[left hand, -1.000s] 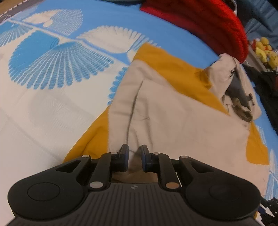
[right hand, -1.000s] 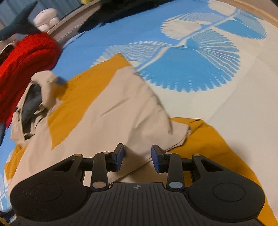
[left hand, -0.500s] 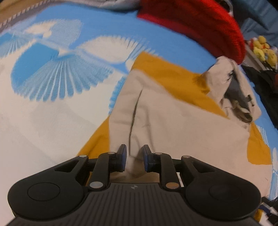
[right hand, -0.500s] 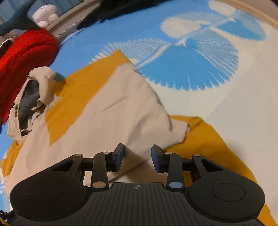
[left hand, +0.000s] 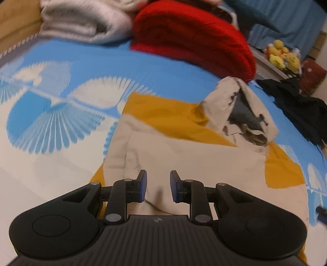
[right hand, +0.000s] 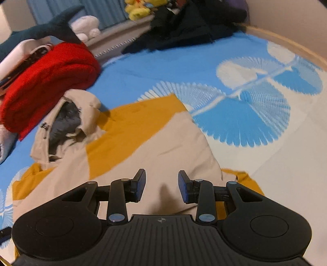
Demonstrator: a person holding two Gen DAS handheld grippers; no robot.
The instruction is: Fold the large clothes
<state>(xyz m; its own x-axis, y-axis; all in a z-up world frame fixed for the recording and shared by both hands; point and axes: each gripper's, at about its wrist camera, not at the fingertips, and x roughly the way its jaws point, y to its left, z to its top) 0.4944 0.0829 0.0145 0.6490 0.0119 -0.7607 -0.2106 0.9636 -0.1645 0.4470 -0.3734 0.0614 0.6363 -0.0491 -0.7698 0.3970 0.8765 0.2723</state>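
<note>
Across a bed, a blue and white bedspread (left hand: pixel 67 131) printed with fan-shaped motifs is spread, and a wooden bed edge (right hand: pixel 286 44) is seen along its far side in the right wrist view. Toward the head of the bed a folded red knitted blanket (left hand: pixel 194 38) is laid, with a grey-white folded textile (left hand: pixel 81 20) beside it. Dark clothing (right hand: pixel 190 24) is heaped at the bedspread's edge, and yellow plush toys (left hand: pixel 282 56) are set on a ledge in front of blue curtains (left hand: pixel 286 18). A dark shark-shaped plush (right hand: pixel 51 28) and a white plush (right hand: pixel 85 26) are seen near the blanket. No containers are shown. A beige and mustard hooded jacket (left hand: pixel 184 155) is laid flat on the bedspread, its hood (left hand: pixel 241 114) bunched up just beside the blanket. The left gripper (left hand: pixel 157 186) is held above the beige fabric, its jaws narrowly parted and opening, nothing pinched between them. The right gripper (right hand: pixel 162 186) is held likewise, moderately parted and empty.
</note>
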